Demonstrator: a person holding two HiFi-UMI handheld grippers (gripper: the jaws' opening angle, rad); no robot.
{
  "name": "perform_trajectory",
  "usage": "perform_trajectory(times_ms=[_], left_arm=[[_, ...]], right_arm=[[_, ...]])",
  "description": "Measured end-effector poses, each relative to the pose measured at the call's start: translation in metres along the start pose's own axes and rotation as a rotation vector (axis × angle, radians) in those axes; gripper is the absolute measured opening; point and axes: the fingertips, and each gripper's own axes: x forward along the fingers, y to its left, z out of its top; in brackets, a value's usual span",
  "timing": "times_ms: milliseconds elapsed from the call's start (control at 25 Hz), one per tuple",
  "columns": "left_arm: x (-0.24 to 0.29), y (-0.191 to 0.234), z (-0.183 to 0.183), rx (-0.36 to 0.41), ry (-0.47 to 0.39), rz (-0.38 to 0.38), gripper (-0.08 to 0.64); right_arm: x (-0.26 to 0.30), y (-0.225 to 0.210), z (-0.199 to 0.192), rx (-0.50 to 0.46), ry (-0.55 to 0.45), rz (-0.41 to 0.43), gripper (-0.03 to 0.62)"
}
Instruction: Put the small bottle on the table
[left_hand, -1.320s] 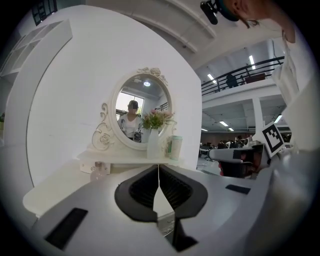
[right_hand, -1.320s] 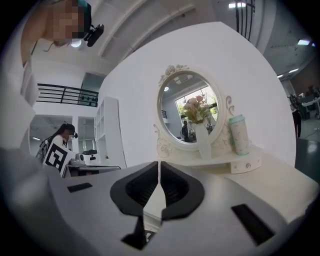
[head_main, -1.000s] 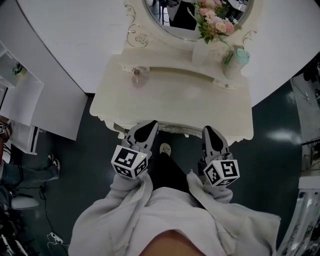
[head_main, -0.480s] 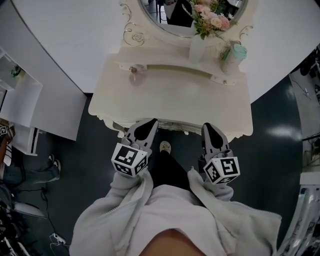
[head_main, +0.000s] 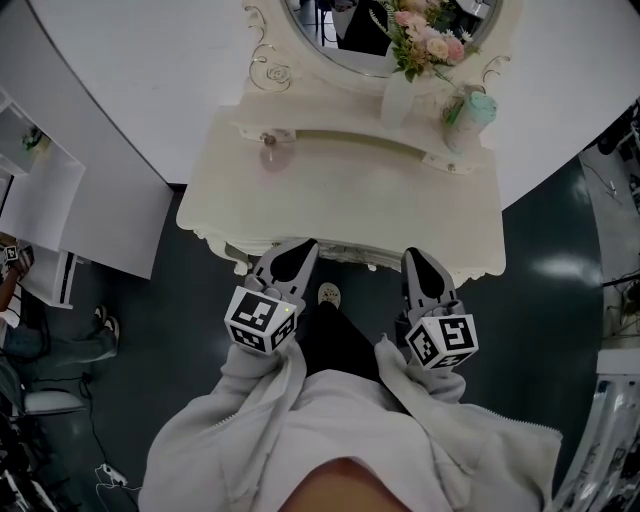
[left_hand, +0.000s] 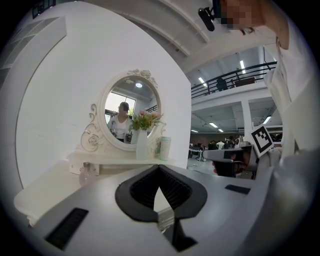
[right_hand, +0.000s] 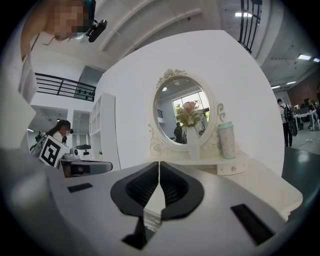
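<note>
Both tools are level at the near edge of the dressing table (head_main: 350, 215). The left gripper (head_main: 298, 247) has its jaws closed tip to tip, with only a thin wedge of daylight lower down and nothing in it. The right gripper (head_main: 416, 256) matches it: jaws together, just a hairline slit, empty.

The small bottle (head_main: 269, 153) stands on the tabletop ahead of the left gripper and a little to its left, well apart from the tips, right against the raised back shelf. In the left gripper view the small bottle (left_hand: 86, 173) is a pale round blur, with any label too small to read.

Ahead of the right gripper, on that shelf, stand a white vase (head_main: 397, 100) and a mint tumbler (head_main: 478, 112), whose print is illegible. The oval mirror (head_main: 345, 50) is cut off at the top of the head view. The table's front edge hides behind both grippers. The marker cube (head_main: 258, 322) carries only black-and-white squares, no words.
</note>
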Motion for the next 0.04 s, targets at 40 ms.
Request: perform_trajectory(times_ms=[40], left_arm=[[-0.0001, -0.0001, -0.0001, -0.001, 0.000, -0.001, 0.015]], right_arm=[[0.0001, 0.0005, -0.0005, 0.000, 0.002, 0.001, 0.037]])
